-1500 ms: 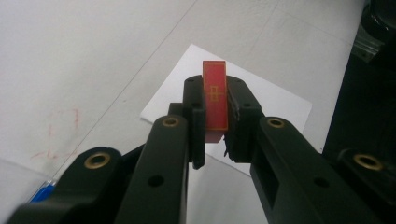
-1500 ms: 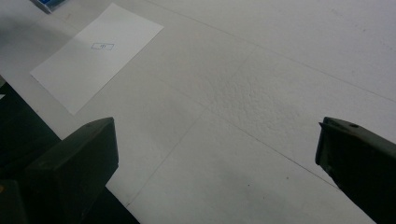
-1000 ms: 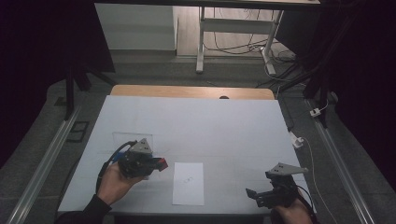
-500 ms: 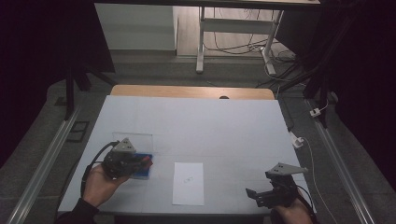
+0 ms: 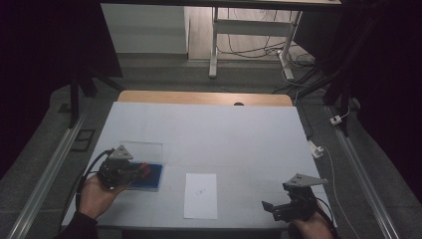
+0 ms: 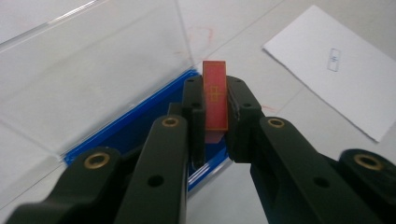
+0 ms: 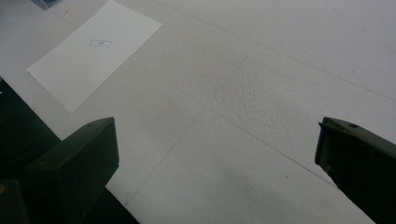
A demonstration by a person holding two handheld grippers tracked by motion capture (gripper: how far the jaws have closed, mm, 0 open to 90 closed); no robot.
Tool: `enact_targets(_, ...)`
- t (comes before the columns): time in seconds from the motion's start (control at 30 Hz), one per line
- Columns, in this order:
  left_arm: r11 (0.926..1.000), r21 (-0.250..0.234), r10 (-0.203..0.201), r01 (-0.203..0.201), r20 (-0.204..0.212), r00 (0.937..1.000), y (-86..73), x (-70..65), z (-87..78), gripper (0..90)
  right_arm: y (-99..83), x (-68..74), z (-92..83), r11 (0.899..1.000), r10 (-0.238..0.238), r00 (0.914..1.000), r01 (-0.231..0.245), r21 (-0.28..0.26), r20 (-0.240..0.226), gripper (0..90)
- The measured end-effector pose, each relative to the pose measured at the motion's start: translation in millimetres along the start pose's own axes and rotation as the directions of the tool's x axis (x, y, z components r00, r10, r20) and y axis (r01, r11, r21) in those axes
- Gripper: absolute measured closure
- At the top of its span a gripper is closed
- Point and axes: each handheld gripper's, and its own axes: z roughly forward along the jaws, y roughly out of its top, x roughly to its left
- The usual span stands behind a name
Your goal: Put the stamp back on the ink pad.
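- High view: left gripper (image 5: 142,169) at near-left of table (image 5: 239,134), over the blue box (image 5: 149,177) with its clear lid (image 5: 144,151) standing open behind. Red stamp (image 5: 143,167) pinched at the tips, hanging over the box's blue tray. White sheet (image 5: 200,195) flat just right of the box, apart from it. Right gripper (image 5: 271,208) parked at near-right edge, well apart from everything.
- Left gripper view: jaws closed tight on the red stamp (image 6: 215,95), held upright, top edge poking past the tips. Blue box (image 6: 140,121) directly beneath, lid (image 6: 93,70) tilted back to the left. Small printed mark on the sheet (image 6: 334,60) upper right.
- Likely step: setting the stamp back in the box. Best to lower straight down, keep it upright, stay off the lid, let go only once it sits on the tray. Grip sits low on the stamp, so watch for tilt.
- Right gripper view: jaws spread wide, nothing between them, bare table below. Sheet (image 7: 93,56) upper left. Best kept idle, or ready to steady the box if it slides.
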Motion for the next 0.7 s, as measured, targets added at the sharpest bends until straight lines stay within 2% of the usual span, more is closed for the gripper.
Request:
enact_targets(0.23,0.9995,0.003,-0.032,0.032,-0.02,0.9993,-3.1,10.2,1.8,79.4,0.1,0.1,0.2,1.0,-0.003,1.0,0.003,0.003,0.0,0.0)
enact_targets(0.7,0.998,0.039,-0.049,0.05,-0.036,0.9981,-5.1,22.7,14.8,79.4,0.2,0.4,0.7,1.0,-0.006,1.0,0.006,0.009,0.003,0.0)
